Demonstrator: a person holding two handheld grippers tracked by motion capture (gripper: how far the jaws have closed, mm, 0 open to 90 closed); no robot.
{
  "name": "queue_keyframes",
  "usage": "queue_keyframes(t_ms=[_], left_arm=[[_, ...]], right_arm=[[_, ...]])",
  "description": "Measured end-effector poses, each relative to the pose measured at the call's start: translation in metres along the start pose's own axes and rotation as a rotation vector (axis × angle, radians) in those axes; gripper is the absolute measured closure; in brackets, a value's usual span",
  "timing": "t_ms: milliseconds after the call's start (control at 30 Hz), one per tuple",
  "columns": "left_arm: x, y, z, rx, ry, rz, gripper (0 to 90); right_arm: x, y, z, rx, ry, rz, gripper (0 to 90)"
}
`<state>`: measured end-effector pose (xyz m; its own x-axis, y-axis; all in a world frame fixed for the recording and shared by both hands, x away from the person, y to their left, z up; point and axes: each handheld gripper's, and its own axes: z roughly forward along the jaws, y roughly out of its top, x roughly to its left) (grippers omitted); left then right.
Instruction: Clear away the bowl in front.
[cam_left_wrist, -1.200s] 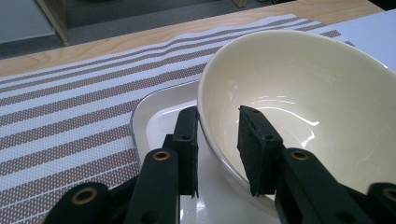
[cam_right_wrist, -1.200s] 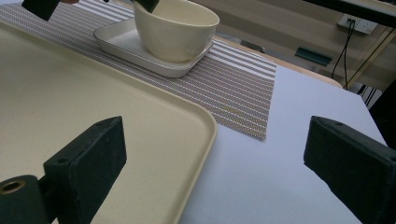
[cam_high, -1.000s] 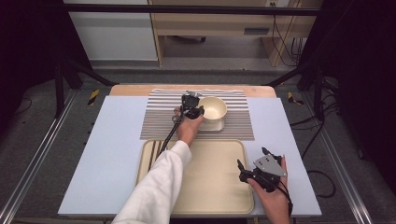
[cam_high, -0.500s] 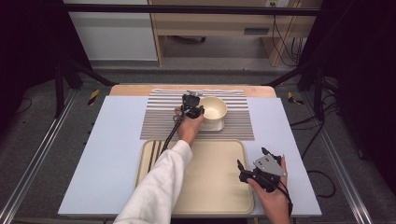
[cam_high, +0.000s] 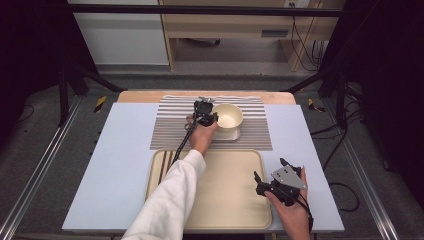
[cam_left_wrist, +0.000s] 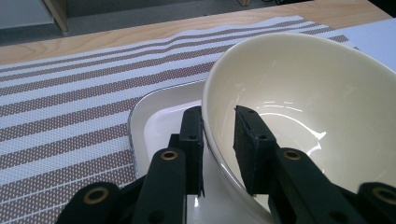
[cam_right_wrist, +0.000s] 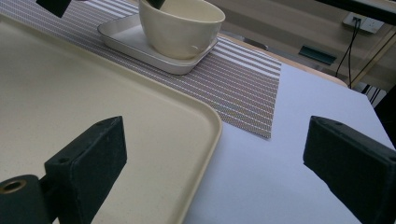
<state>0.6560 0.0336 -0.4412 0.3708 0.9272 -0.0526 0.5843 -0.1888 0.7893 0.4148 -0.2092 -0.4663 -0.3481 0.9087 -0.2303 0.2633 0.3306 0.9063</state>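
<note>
My left tool (cam_high: 209, 118) straddles the near rim of the cream bowl (cam_high: 229, 116), one jaw inside, one outside. The jaws have just been closing and stand narrow; I think the pads sit against the wall, but I cannot be sure. The bowl stands on a small white plate (cam_high: 231, 134) on the striped mat (cam_high: 170, 125). My right tool (cam_high: 270, 182) hangs wide and empty over the tray's (cam_high: 225, 210) right edge. The tray's middle offers open room.

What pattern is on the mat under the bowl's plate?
Brown and white stripes on the mat, clearest in the left gripper view.
</note>
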Motion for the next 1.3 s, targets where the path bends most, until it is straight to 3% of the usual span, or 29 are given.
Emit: queue_keyframes(t_ms=[167,300,467,600,733,867,1033,1300], left_arm=[[0.001,0.001,0.001,-0.004,0.017,-0.007,79.8],[0.002,0.001,0.001,-0.012,0.028,0.010,82.5],[0.005,0.003,-0.001,-0.030,-0.012,-0.035,83.3],[0.006,0.005,-0.004,-0.044,-0.021,-0.006,83.4],[0.010,0.007,-0.007,-0.044,-0.038,-0.024,83.2],[0.012,0.010,-0.012,-0.056,-0.032,-0.007,82.8],[0.015,0.012,-0.018,-0.063,-0.049,-0.022,83.0],[0.012,0.015,-0.035,-0.073,-0.068,0.007,83.1]], right_arm=[[0.000,0.000,0.000,0.003,0.000,0.001,6.4],[0.001,-0.001,0.000,0.004,0.000,-0.003,6.3],[0.000,-0.001,0.001,0.006,-0.002,-0.005,6.4],[0.000,-0.001,0.001,0.006,-0.003,-0.005,6.4],[0.000,-0.001,0.001,0.006,-0.002,-0.005,6.4],[0.000,-0.001,0.001,0.005,-0.003,-0.003,6.4],[0.000,-0.001,0.001,0.004,-0.002,-0.008,6.4],[0.001,0.000,0.001,0.005,-0.002,-0.004,6.4]])
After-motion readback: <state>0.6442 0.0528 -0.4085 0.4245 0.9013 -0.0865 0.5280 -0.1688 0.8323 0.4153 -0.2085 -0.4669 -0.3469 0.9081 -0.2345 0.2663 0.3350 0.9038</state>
